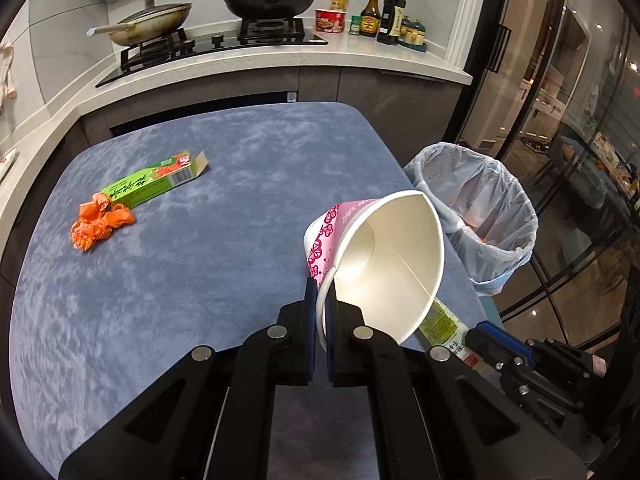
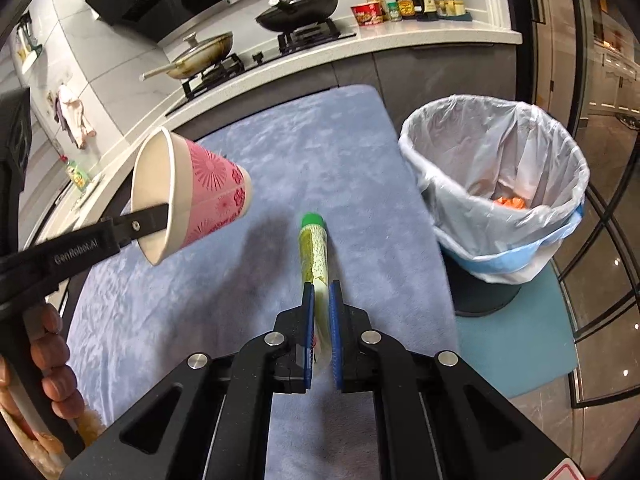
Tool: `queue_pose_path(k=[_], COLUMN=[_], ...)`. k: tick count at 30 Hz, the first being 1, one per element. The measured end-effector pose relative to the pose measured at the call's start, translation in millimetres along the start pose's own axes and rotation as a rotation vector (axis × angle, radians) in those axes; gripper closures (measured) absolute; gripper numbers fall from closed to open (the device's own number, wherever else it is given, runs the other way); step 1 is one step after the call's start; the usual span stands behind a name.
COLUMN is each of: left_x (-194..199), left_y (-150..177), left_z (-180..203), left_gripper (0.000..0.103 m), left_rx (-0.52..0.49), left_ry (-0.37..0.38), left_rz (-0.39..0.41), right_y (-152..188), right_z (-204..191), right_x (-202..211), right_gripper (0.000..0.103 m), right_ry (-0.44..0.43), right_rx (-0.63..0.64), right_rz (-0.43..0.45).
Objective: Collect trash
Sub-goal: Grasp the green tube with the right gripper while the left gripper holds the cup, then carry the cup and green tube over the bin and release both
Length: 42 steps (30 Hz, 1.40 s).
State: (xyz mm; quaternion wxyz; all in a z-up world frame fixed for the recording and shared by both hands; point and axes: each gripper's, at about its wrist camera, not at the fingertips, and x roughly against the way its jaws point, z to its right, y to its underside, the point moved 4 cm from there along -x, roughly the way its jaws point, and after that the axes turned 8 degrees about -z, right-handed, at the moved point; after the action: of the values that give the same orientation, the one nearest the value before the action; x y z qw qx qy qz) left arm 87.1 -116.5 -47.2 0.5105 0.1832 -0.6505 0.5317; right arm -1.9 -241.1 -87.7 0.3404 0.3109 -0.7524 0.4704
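Left wrist view puts our left tool [image 1: 320, 292] nearest, its blue pads pinching the rim of a pink-and-white paper cup [image 1: 384, 256], squashed out of round and held tipped, mouth toward the camera, above the blue-covered bench [image 1: 200, 280]. Further out on that cloth we see a crumpled orange wrapper [image 1: 100, 222] touching the end of a green carton [image 1: 156, 180] with an open flap. Beyond the right edge of the bench stands a bag-lined bin [image 1: 480, 208]. From the right wrist view, our right tool [image 2: 321, 292] is clamped on a slim green-capped bottle [image 2: 314, 248], pointing away over the bench. The bin [image 2: 496, 188] sits past it to the right, with orange scraps inside. Farthest back are the stove and pans [image 2: 296, 10].
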Motion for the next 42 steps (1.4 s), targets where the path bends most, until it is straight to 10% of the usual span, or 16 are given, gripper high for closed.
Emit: queue_pose_path(k=[33, 42], left_x=[-12, -12], left_y=[19, 19], left_z=[-9, -8], left_gripper=[0.100, 0.100], left_rx=[0.016, 0.012], left_ry=[-0.003, 0.003], left_rz=[-0.041, -0.044], right_y=[35, 30], right_z=[-1, -3], right_x=[-44, -35], right_gripper=[0.079, 0.092], right_ry=[-0.086, -0.081], right_rx=[-0.014, -0.017], right_rz=[-0.164, -0.129])
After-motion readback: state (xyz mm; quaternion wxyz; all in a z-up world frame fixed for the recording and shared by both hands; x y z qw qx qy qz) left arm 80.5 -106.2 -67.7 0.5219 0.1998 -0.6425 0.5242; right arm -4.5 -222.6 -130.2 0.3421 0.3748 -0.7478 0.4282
